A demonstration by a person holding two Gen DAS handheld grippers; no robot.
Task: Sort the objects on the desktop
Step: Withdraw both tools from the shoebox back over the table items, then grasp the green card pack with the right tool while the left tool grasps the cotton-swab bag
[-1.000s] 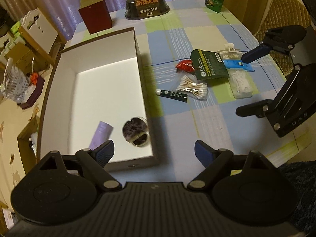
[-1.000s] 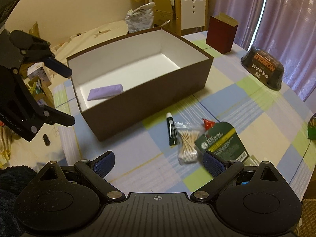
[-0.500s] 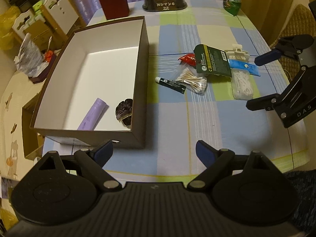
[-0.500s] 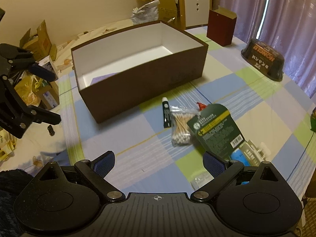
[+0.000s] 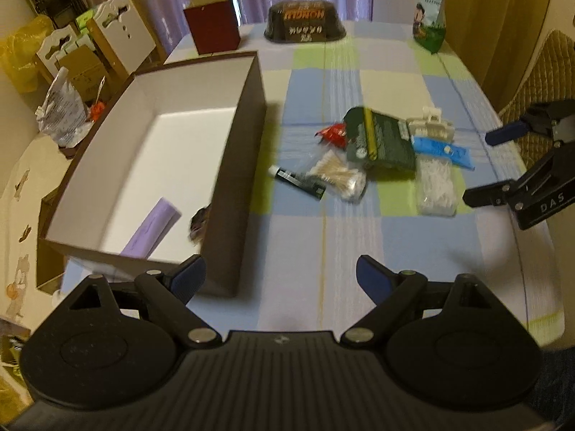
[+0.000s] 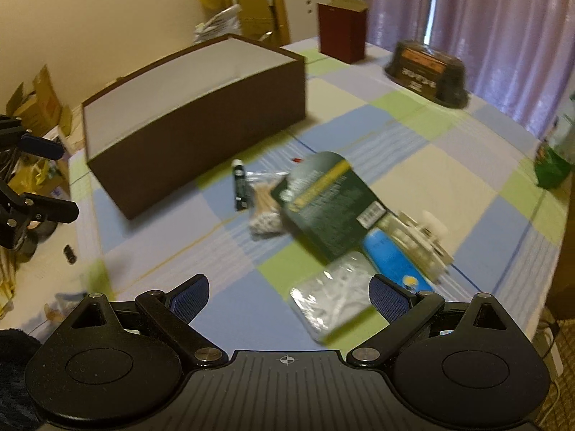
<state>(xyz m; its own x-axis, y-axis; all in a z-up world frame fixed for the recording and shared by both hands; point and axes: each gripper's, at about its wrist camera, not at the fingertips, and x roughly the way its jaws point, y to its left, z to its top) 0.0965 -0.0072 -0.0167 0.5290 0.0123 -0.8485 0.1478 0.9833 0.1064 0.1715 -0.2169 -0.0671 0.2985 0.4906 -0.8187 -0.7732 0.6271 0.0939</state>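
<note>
Desktop clutter [image 5: 377,154] is lying heaped on the checked tablecloth [image 5: 359,244] beside the brown box [image 5: 237,194]; left gripper [image 5: 280,276] and right gripper [image 6: 289,292] are hovering with fingers spread, gripping nothing.

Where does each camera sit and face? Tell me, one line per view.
Left wrist: sits on the left gripper, faces across the table; brown box at left; right gripper at the right edge.
Right wrist: sits on the right gripper, above the floss-pick bag; left gripper at the left edge.
Shared: box, green packet.
</note>
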